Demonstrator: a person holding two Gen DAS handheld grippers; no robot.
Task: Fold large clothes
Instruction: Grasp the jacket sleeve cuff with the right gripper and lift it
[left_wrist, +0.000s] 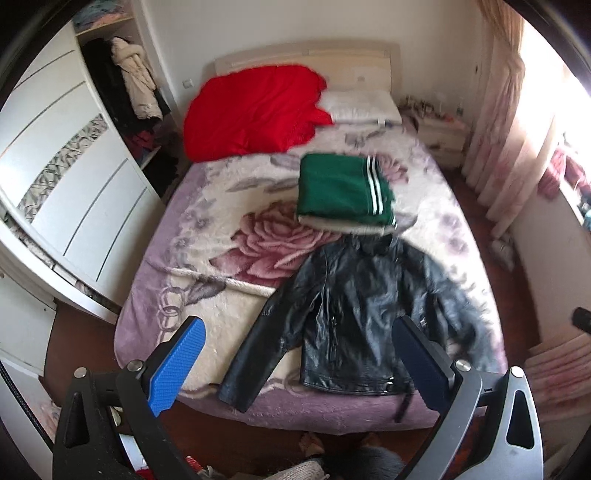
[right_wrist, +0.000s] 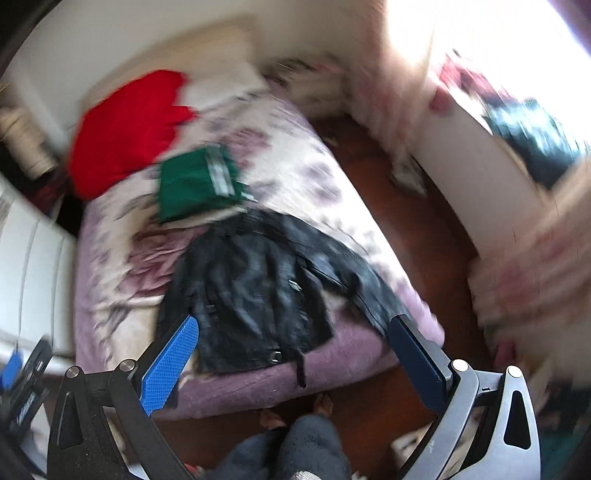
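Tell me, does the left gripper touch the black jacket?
Apart. The left wrist view shows the left gripper open above the bed, nothing between its fingers, black jacket lying flat below.

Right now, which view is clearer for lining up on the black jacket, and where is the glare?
Left wrist view: mostly sharp, the black jacket reads clearly, only its right sleeve is smeared; the window at right is blown out. Right wrist view: motion blur throughout, jacket seams soft, glare at upper right, fisheye bending at the edges.

Floral blanket (left_wrist: 229, 236) over the bed, white pillow (left_wrist: 364, 105) at its head; white wardrobe (left_wrist: 74, 192), pink curtains (left_wrist: 506, 122), nightstand (left_wrist: 443, 136)
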